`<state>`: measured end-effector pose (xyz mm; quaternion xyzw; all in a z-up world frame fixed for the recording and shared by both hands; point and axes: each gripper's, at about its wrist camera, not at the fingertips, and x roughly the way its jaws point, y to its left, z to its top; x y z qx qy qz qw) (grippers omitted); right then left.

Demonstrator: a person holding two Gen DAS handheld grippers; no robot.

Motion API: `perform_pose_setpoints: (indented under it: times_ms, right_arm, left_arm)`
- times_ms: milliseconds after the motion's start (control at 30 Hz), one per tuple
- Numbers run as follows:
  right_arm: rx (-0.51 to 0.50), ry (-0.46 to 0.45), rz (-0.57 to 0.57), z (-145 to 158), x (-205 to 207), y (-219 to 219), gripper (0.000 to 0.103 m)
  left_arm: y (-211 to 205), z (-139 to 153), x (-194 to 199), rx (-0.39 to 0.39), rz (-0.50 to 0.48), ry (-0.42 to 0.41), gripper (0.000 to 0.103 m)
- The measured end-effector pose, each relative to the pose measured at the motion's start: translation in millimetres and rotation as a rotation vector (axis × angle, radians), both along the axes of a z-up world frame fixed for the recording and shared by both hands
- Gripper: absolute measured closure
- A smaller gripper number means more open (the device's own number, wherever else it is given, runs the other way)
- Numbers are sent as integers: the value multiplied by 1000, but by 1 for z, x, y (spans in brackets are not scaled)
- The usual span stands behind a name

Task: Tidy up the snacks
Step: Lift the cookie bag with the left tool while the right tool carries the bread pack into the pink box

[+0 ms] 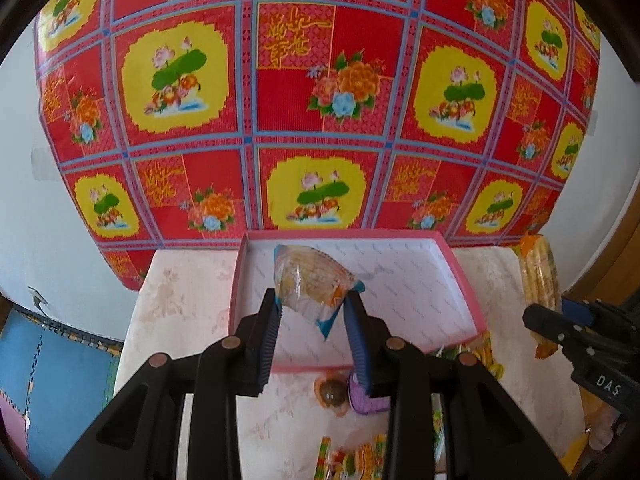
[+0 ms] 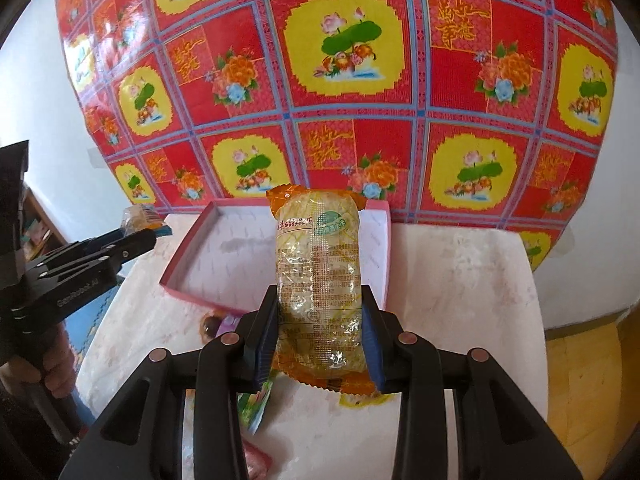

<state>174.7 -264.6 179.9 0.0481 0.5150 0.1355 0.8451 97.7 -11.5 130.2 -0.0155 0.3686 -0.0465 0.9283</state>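
1. Step: both snacks are lifted and in carry toward the pink box (image 1: 460, 276), which sits open at the table's (image 2: 460, 280) far edge against the red floral cloth (image 1: 320, 80). Box interior looks empty so far.
2. Left gripper (image 1: 312, 308): fingers pinch the blue-edged snack packet (image 1: 308, 280) across its lower half. Packet hangs above the box floor, near the box's far-left part, tilted.
3. Right gripper (image 2: 320, 320): fingers clamp the long orange-ended snack pack (image 2: 320, 272) near its lower end. Pack stands up along the finger line, top end toward the box's far wall.
4. Pose: both grippers point forward and down at the box. In the right wrist view the left gripper is at the table's left edge, a hand on its handle just visible at lower left.
5. Next move, my call: lower each pack to the box floor, then release. The left one is already over the box; the right needs to go forward and tip the pack flat.
6. Risk: the long pack may land across the other if both drop mid-box. Put them side by side.
7. Left over: more wrapped snacks (image 1: 352, 456) lie at the table's near edge, not yet sorted.
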Motion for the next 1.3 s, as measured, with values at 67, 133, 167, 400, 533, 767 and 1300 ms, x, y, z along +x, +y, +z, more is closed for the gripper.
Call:
perform_pose_setpoints:
  times_ms: [67,133,167,400,533,767,1300]
  right_arm:
    - [13,18,0,-3,9,-1,65]
    - [11,27,2,-6,18,0,65]
    - [9,32,1,-9,22,0,65]
    - [14,80,-3,-30,48,5,65]
    - [15,107,-6,-47,62,8,65]
    - [13,169,-16,-81,83,13,65]
    - [-18,204,0,-131,113,23,65]
  left_arm:
    - [0,1,7,5,4,2,69]
    - [-1,1,14,2,6,7,69]
    - [-2,0,19,-2,8,11,69]
    - [-8,-11,46,14,13,38,69]
    - [-9,-29,64,22,35,60,69]
    - [-9,-59,91,20,55,99,69]
    - [-13,-110,138,27,76,169,69]
